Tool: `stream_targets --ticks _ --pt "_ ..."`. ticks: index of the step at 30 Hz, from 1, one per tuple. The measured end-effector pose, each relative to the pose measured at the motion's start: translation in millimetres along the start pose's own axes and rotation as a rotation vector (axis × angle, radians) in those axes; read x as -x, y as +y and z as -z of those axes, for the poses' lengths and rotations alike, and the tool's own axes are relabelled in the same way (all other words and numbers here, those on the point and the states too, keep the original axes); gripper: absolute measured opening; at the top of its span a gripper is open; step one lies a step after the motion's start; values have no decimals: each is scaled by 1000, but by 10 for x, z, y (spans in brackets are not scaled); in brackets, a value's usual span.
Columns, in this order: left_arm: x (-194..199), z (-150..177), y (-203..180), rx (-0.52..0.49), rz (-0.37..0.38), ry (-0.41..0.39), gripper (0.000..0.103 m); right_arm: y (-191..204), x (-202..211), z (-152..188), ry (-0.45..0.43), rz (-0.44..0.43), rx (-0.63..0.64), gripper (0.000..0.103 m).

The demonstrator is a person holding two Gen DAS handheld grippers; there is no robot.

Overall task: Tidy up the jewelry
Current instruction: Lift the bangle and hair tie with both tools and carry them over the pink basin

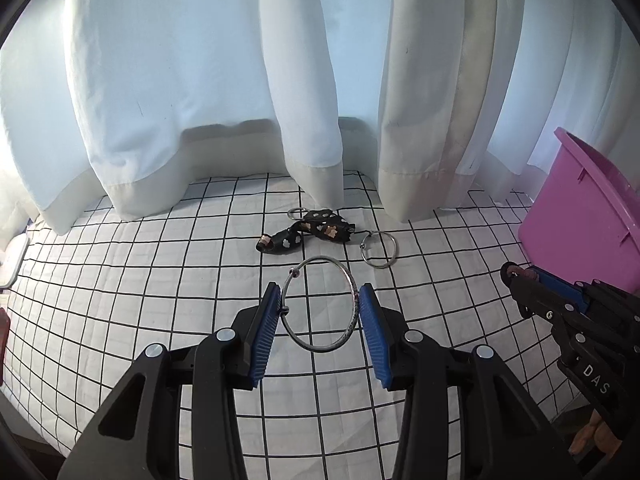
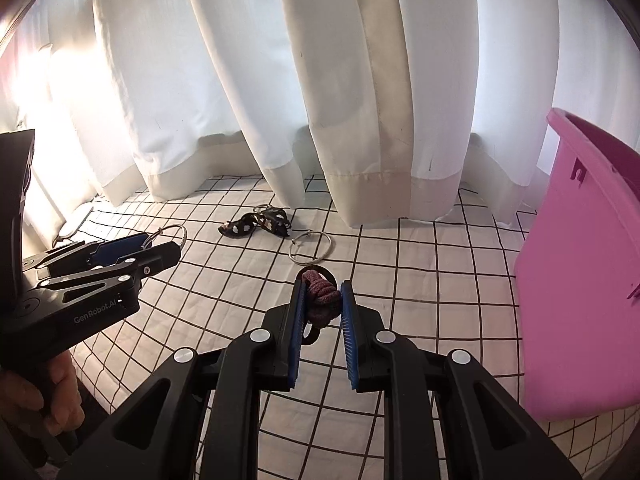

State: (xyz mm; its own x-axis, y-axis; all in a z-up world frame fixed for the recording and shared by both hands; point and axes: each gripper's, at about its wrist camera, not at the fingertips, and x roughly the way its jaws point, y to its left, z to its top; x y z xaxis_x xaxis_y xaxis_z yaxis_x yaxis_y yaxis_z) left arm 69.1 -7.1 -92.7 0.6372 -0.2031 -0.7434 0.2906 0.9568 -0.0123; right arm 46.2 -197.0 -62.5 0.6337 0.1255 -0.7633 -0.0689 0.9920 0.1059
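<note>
A silver bangle [image 1: 320,309] with small beads on its wire stands upright between the blue pads of the left gripper [image 1: 319,300], clamped across its width and raised clear of the checked bedsheet [image 1: 160,280]. The jaws stand partly apart, only as wide as the bangle lets them. In the right wrist view the same gripper [image 2: 160,246] shows from the side at the left edge, the bangle [image 2: 170,234] sticking out past its tips, and a person's hand [image 2: 44,392] wraps its handle.

The right gripper [image 2: 322,298] has its jaws almost together, pinching a knotted pink-purple fabric hair tie [image 2: 322,298]; a dark loop [image 2: 316,330] hangs from it below the pads. It too is held above the sheet. From the left wrist camera this gripper [image 1: 516,276] appears at the right edge, with a bit of pink at its tip.

Farther back on the sheet, near the curtain's hem, lies a black patterned hair bow [image 1: 308,232], with a small metal ring [image 1: 297,213] touching its far left end. Just beside its right end lies a second silver bangle [image 1: 378,249], flat on the fabric and apart from both grippers.

A pink plastic bin [image 1: 580,216] stands at the right side of the bed, near the right gripper; its inside cannot be seen. White curtains [image 1: 200,80] hang behind everything, their hems resting on the sheet.
</note>
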Motion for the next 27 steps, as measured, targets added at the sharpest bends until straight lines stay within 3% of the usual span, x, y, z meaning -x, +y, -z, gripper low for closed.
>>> stream_targets --ticks 7,14,21,27 --pt "510 -292 -12 -33 37 -70 40 97 529 -345 -89 5 -18 18" --pt "807 -511 -392 -87 110 -124 40 -152 1092 -543 -185 64 -52 18" --pt "1021 -726 -1187 -128 205 -210 40 -866 1590 -581 -236 137 -84 18" --pt "993 -816 -2064 -130 264 -193 40 -1800 1990 -515 -239 194 -121 18"
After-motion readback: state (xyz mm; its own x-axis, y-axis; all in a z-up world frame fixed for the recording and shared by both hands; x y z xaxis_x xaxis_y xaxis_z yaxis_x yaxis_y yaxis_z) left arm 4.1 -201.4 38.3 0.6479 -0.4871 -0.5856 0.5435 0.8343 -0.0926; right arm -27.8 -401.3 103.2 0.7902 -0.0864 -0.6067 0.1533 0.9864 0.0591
